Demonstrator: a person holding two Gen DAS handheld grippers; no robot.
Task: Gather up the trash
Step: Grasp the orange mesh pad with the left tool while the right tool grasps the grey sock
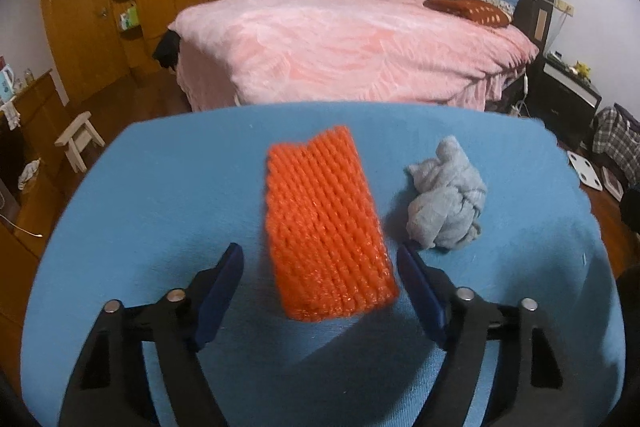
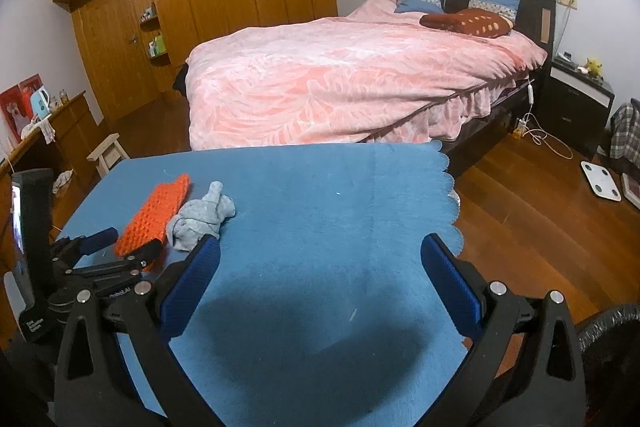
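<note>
Left gripper (image 1: pixel 320 287) poised astride the near end of an orange foam net sleeve (image 1: pixel 324 223) on the blue-covered worktop (image 1: pixel 160 195), jaws apart and clear of both its flanks, nothing yet grasped. Sleeve's long axis in line with the fingers, running straight away toward the bed (image 1: pixel 352 43). Crumpled grey paper wad (image 1: pixel 444 199) just right of the sleeve, outside the jaws. Right gripper (image 2: pixel 320 267) spread wide and empty over bare cloth, farther from both scraps. Next move likely a squeeze across the sleeve's narrow width.
</note>
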